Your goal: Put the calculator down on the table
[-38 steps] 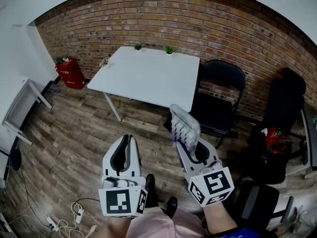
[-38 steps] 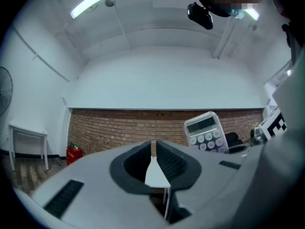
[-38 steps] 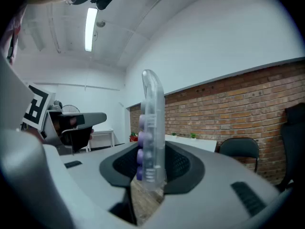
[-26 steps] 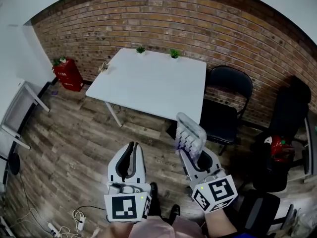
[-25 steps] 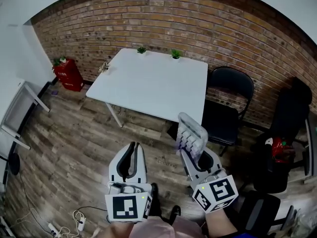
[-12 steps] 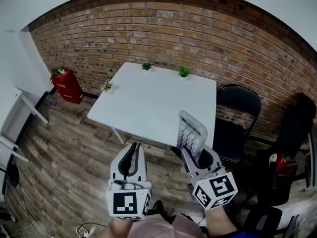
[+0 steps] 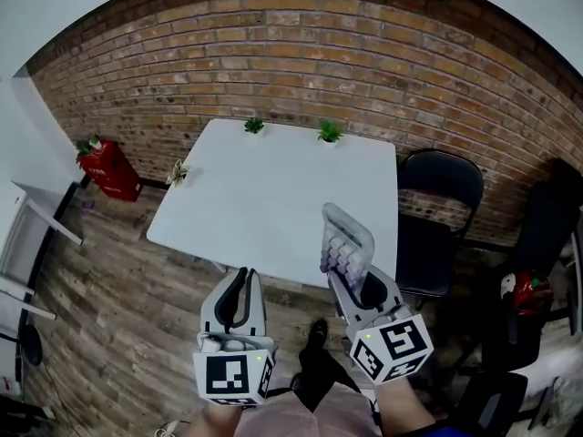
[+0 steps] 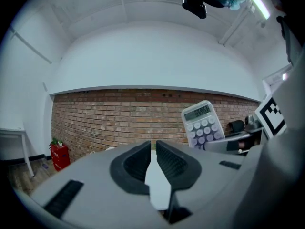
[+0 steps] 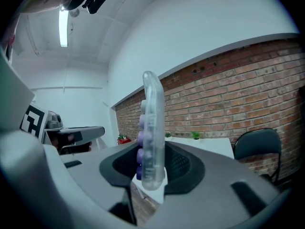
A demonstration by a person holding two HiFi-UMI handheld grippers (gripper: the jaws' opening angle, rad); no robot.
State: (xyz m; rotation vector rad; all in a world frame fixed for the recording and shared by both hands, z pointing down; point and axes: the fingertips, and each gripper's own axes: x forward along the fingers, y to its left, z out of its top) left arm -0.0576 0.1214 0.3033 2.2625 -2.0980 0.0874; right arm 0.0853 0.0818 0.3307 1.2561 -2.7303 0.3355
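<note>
Two claws hovered near the white counter (image 7: 264, 189). The right claw (image 7: 353, 279) gripped the calculator (image 7: 344, 240) upright between its jaws. The left claw (image 7: 242, 282) was closed and empty.

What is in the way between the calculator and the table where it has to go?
Nothing that I can see. The right claw holds the calculator upright by the near edge of the white table, and the top there is bare. The little plants stand far off at the back edge.

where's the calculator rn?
Head view, right side: calculator clamped upright in the right gripper, seen against the white table's near edge, not set down.
</note>
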